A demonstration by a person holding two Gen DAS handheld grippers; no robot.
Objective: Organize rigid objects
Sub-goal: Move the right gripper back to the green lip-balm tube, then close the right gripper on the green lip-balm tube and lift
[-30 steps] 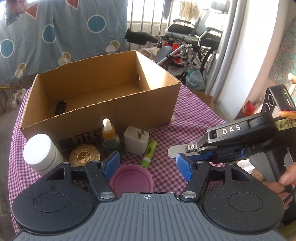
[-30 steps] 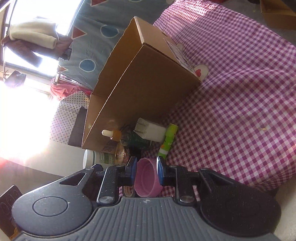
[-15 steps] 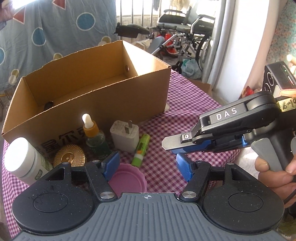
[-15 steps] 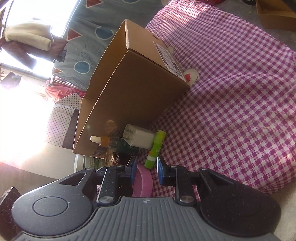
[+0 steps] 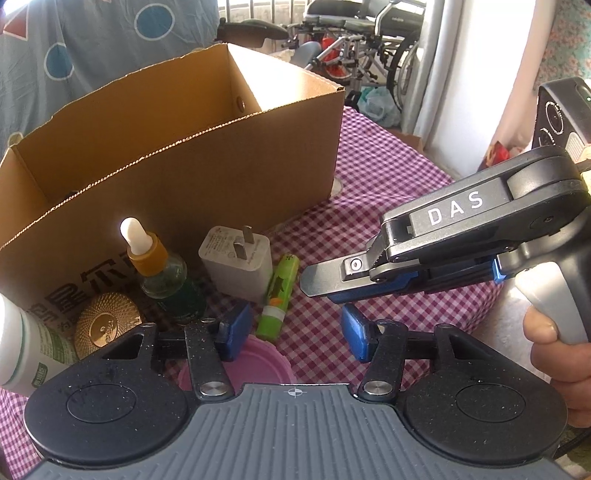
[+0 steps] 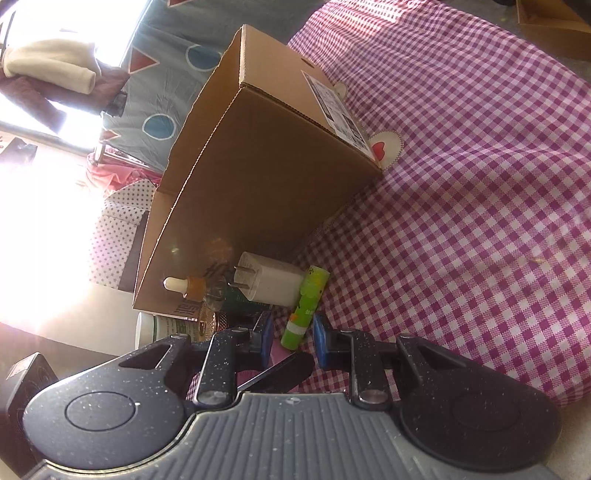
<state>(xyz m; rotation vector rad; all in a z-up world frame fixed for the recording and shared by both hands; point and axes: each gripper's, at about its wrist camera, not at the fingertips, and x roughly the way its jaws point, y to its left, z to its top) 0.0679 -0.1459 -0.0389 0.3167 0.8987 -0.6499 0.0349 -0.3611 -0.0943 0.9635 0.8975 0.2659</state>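
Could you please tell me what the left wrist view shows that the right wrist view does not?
Only the left wrist view shows the right gripper from outside, the hand holding it, and the wheelchair.

Only the right wrist view shows the shipping label on the cardboard box.

Both show the box, dropper bottle, white charger and green tube.

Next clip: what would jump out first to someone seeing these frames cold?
The big open brown cardboard box on the purple-checked tablecloth, with a row of small things along its near wall: an amber-capped dropper bottle, a white plug adapter and a green glue stick. The right gripper reaches in from the right, over the cloth.
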